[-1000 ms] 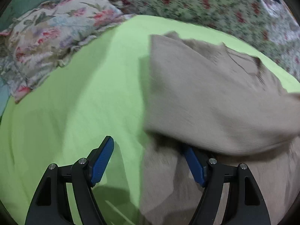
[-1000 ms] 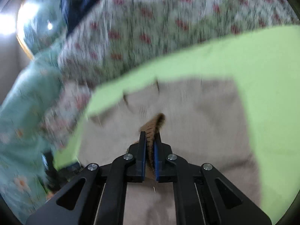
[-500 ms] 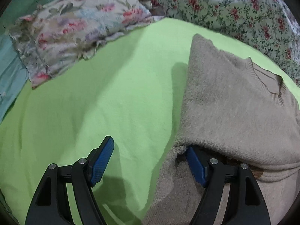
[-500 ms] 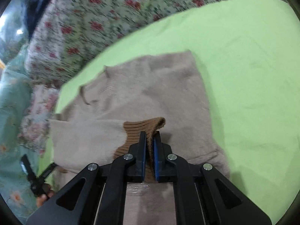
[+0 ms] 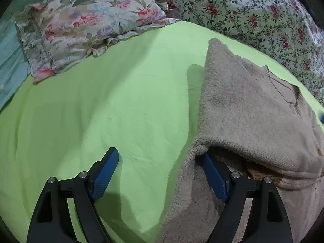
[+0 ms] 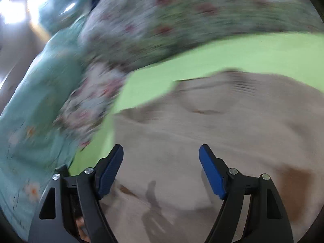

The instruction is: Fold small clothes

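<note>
A soft beige knitted sweater (image 5: pixel 253 109) is lying on the right side of a bright green bed sheet (image 5: pixel 121 105). One sleeve is lying folded across the body, with its brown ribbed cuff (image 5: pixel 261 175) peeking out from under the fold at the near right. So the first fold looks done.

The left gripper (image 5: pixel 160 174) is sitting low on the bed with its jaws wide open. One blue jaw is resting on the green sheet, and the other is tucked under the folded edge of the sweater. It is not pinching anything.

The right gripper (image 6: pixel 161 169) is hanging over the sweater, and its jaws are wide open and holding nothing. That view is very blurry, so little else is clear.

A flowery pillow (image 5: pixel 81 28) is lying at the far left, and a flowery blanket (image 5: pixel 253 12) is at the far right.

I think more folds are still needed, like the other side and then folding the body in half.
</note>
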`<state>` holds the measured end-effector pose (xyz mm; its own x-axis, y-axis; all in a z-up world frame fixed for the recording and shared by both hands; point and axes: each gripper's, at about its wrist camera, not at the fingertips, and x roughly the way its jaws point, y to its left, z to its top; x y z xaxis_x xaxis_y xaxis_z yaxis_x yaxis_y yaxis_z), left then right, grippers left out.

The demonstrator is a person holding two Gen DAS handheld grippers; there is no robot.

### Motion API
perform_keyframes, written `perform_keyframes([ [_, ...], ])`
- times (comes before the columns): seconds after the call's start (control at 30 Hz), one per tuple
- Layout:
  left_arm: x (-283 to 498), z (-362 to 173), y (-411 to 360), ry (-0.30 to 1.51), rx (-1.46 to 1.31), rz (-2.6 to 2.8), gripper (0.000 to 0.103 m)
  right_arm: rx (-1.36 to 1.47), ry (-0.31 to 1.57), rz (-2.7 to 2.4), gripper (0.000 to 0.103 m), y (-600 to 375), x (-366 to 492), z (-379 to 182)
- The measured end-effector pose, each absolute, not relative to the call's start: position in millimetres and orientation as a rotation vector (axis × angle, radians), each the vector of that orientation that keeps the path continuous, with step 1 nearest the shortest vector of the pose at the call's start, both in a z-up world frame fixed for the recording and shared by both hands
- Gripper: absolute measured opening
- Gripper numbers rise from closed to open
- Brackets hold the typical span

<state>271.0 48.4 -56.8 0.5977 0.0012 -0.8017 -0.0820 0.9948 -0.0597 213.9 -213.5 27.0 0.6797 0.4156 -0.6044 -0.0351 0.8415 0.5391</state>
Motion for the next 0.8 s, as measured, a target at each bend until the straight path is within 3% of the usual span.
perform_keyframes([
  [0.2, 267, -56, 50, 0.905, -0.123, 0.028, 0.084, 0.434, 0.916, 0.449, 0.08, -131, 339, 7],
  [0.37, 263, -57, 55, 0.871, -0.177, 0.001, 0.085, 0.456, 1.2, 0.744, 0.08, -62, 394, -46],
  [0.43, 261, -57, 57, 0.858, -0.198, -0.014, 0.085, 0.471, 1.164, 0.779, 0.08, -49, 400, -49],
  [0.6, 258, -57, 67, 0.844, -0.27, -0.069, 0.085, 0.836, 0.89, 0.687, 0.08, -99, 397, -48],
  [0.8, 259, -51, 78, 0.881, -0.327, -0.116, 0.085, 0.628, 0.805, 0.326, 0.08, -185, 304, -6],
])
